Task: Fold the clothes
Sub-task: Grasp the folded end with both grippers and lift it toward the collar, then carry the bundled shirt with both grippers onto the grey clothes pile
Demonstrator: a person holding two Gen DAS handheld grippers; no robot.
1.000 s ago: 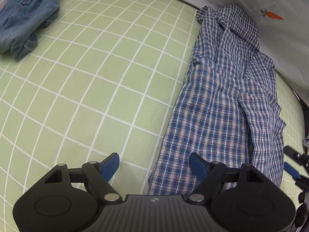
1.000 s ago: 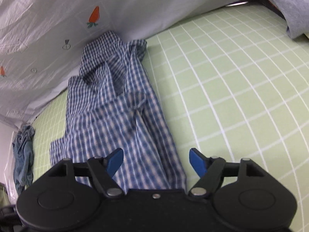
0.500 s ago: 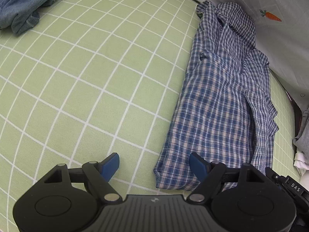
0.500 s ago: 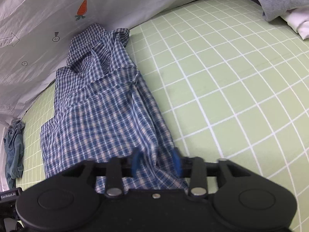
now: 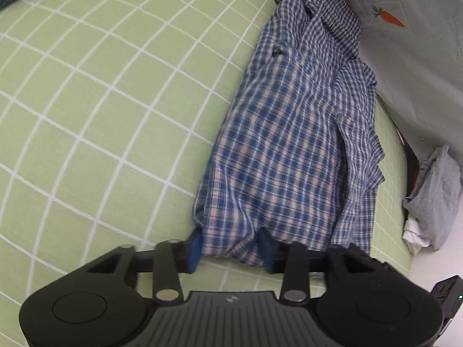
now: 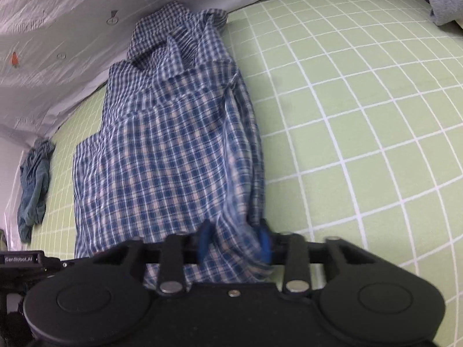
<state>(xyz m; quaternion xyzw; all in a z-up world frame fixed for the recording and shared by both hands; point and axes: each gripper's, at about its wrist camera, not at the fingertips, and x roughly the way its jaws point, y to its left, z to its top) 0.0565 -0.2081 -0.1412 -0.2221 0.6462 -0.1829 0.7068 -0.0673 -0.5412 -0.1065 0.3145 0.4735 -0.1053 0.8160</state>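
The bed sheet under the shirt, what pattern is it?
Light green with a white grid, clearest in the left wrist view.

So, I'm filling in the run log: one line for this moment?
phase: grasp hem | left gripper: closing on plaid shirt | right gripper: closing on shirt's other corner | shirt: flat on green sheet

left gripper (image 5: 231, 248): matte black plastic body w/ ribbed grey centre panel, small logo at top edge; 2 round raised discs either side; 2 black link arms, each w/ silver pivot screw; cross rail behind; blue finger pads (image 5: 193, 248).
right gripper (image 6: 235, 244): same build, but centre panel smooth black w/ 1 small silver screw; 2 discs; 2 link arms w/ silver pivots; blue pads (image 6: 204, 240), blurred.
black module at left edge of right view, white label "genrobot.ai".
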